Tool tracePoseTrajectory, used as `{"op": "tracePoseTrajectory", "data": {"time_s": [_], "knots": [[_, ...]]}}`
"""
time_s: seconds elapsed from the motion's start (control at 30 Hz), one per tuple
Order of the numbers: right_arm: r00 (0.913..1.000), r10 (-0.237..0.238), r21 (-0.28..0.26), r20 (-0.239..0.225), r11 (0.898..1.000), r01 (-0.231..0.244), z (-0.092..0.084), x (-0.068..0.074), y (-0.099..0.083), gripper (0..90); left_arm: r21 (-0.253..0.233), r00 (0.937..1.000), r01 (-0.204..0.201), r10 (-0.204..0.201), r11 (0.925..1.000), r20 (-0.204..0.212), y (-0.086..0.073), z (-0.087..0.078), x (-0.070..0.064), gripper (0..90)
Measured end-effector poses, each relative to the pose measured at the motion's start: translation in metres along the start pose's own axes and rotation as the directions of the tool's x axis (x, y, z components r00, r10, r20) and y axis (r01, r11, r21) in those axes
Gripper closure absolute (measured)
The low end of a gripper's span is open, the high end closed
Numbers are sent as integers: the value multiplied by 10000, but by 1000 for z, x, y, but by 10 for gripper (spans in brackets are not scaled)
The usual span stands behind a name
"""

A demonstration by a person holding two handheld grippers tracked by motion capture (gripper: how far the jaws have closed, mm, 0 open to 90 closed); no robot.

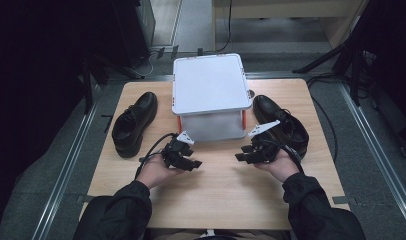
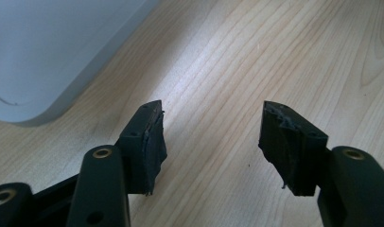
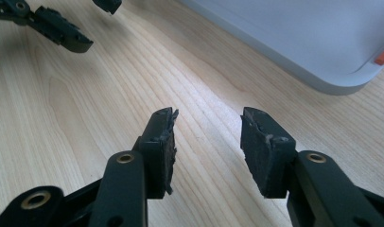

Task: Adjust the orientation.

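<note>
Your two sleeves come in at the bottom of the high view, and your hands hold both grippers low over the wooden table (image 1: 221,195), just below the middle of the frame. Your left gripper (image 1: 190,163) sits left of centre with its jaws spread apart and nothing between them; its own view shows only bare wood grain in the gap (image 2: 211,137). Your right gripper (image 1: 242,157) sits right of centre, tips pointing toward the left one, jaws likewise wide and empty (image 3: 208,137).

Just above both grippers, in the middle of the frame, stands the white box (image 1: 211,82) with its lid on and orange clips at the front corners. Neither gripper touches it.

One black shoe (image 1: 133,122) lies left of the box, apart from it. The other black shoe (image 1: 283,125) lies right of the box, close behind your right hand.
</note>
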State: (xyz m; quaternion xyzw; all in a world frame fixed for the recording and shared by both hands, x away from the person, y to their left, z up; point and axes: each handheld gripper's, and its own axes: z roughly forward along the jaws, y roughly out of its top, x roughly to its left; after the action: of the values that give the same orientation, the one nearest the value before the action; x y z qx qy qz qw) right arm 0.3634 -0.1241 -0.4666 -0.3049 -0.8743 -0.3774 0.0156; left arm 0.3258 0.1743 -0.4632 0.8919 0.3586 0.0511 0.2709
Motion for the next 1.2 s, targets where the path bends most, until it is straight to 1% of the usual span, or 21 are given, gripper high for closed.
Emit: {"op": "tracePoseTrajectory", "data": {"time_s": [0.03, 0.17, 0.23, 0.3, 0.33, 0.43, 0.53, 0.6, 0.77, 0.87, 0.93, 0.97, 1.03, 1.1, 1.2], "knots": [[10000, -67, 39, 25, 10000, 67, 0, 0, 0, 556, -2, 10000, 54, -54, 10000, 11, 0, 0, 0, 419], [9999, -119, -4, -67, 9999, 119, 0, 1, 0, 551, -53, 10000, 16, -16, 10000, 15, 0, -1, 0, 417], [9999, -105, -11, -83, 9999, 105, 0, 1, 0, 550, -87, 10000, 37, -37, 10000, -69, 0, -2, 1, 410], [10000, -53, 35, -75, 10000, 53, 0, 1, 0, 550, -104, 9999, 118, -119, 9999, -35, -1, -3, 1, 412], [10000, -53, 33, -76, 10000, 53, 0, 1, 0, 549, -50, 10000, 66, -67, 10000, -44, -2, -4, 2, 414], [9998, -83, 27, -164, 10000, 84, 1, 1, 2, 550, -92, 9998, 195, -195, 9998, -2, -4, -6, 2, 420], [9995, -151, 14, -265, 9999, 152, 3, 2, 5, 550, 4, 9996, 272, -272, 9996, -14, -8, -9, 3, 425], [9993, -146, 119, -345, 9998, 151, 6, 2, 8, 550, 32, 9994, 344, -344, 9994, 2, -10, -11, 4, 428], [9979, -339, 233, -555, 9991, 352, 12, 4, 13, 550, -33, 9985, 549, -549, 9985, -63, -16, -16, 6, 435], [9970, -445, 289, -627, 9985, 464, 14, 5, 15, 550, -68, 9992, 399, -400, 9992, -99, -19, -20, 5, 465], [9967, -439, 351, -686, 9983, 464, 16, 5, 16, 550, -73, 9990, 446, -446, 9990, -3, -21, -22, 5, 479], [9965, -441, 376, -713, 9982, 469, 16, 5, 17, 550, -55, 9990, 439, -439, 9990, -27, -22, -23, 6, 481], [9958, -511, 383, -765, 9978, 542, 18, 6, 18, 550, -118, 9982, 592, -592, 9982, 37, -24, -26, 8, 487], [9951, -609, 281, -780, 9976, 633, 18, 8, 20, 550, -119, 9977, 682, -682, 9976, 19, -26, -29, 10, 498], [9937, -754, 116, -833, 9970, 766, 17, 10, 22, 548, -192, 9965, 836, -835, 9963, 16, -28, -35, 13, 535]]}}
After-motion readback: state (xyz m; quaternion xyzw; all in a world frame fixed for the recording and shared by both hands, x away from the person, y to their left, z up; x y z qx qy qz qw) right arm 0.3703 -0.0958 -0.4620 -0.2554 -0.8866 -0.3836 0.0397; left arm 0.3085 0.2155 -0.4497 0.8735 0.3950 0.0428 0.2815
